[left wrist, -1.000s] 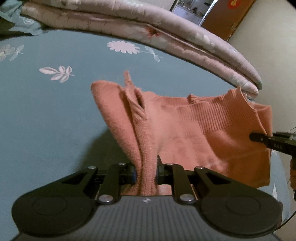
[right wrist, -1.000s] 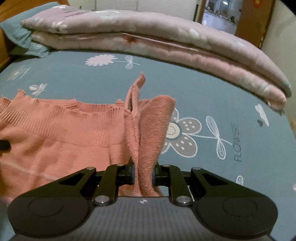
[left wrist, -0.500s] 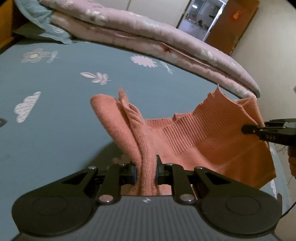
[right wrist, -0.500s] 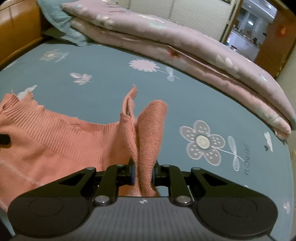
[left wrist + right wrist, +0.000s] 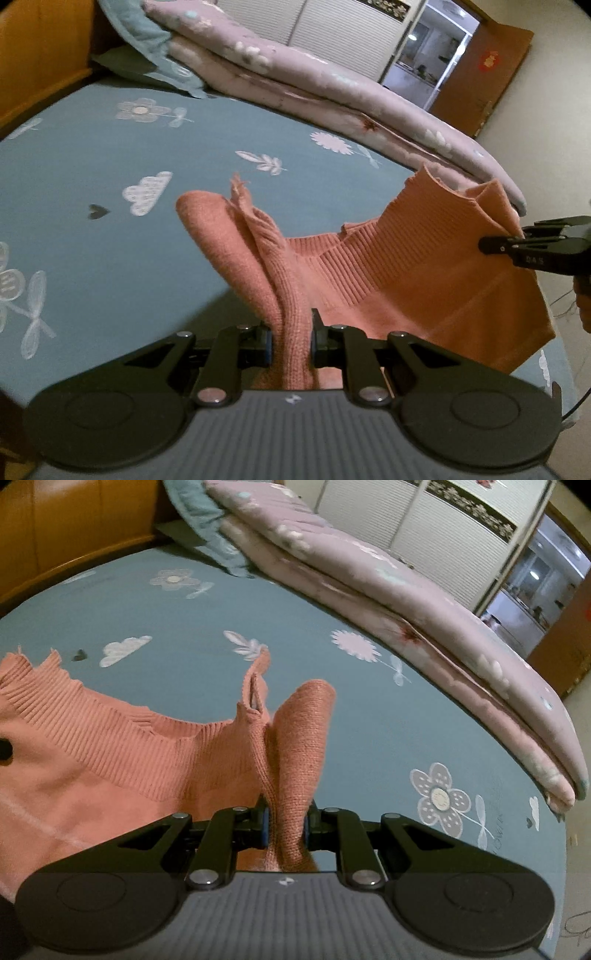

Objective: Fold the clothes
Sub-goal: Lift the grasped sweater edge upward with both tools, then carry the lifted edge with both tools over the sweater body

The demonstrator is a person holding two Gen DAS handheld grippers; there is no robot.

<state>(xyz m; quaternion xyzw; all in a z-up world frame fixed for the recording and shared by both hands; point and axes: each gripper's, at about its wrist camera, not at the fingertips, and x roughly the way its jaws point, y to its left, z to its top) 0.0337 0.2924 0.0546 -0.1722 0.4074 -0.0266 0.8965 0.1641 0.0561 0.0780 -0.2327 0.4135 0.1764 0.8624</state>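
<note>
A salmon-pink knitted sweater with a ribbed band hangs stretched between both grippers above the bed. My left gripper is shut on a bunched fold of one end. The right gripper shows at the right edge of the left wrist view, clamping the opposite end. In the right wrist view the sweater spreads to the left, and my right gripper is shut on a thick fold of it. The sweater's lower part is hidden behind the gripper bodies.
A teal bedsheet with white flowers and clouds lies underneath. A folded pink quilt runs along the far side, with a teal pillow by the wooden headboard. An open doorway stands beyond.
Both grippers have risen and pulled back with the sweater, lifting it off the sheet. More of the bed, the headboard and the room has come into view.
</note>
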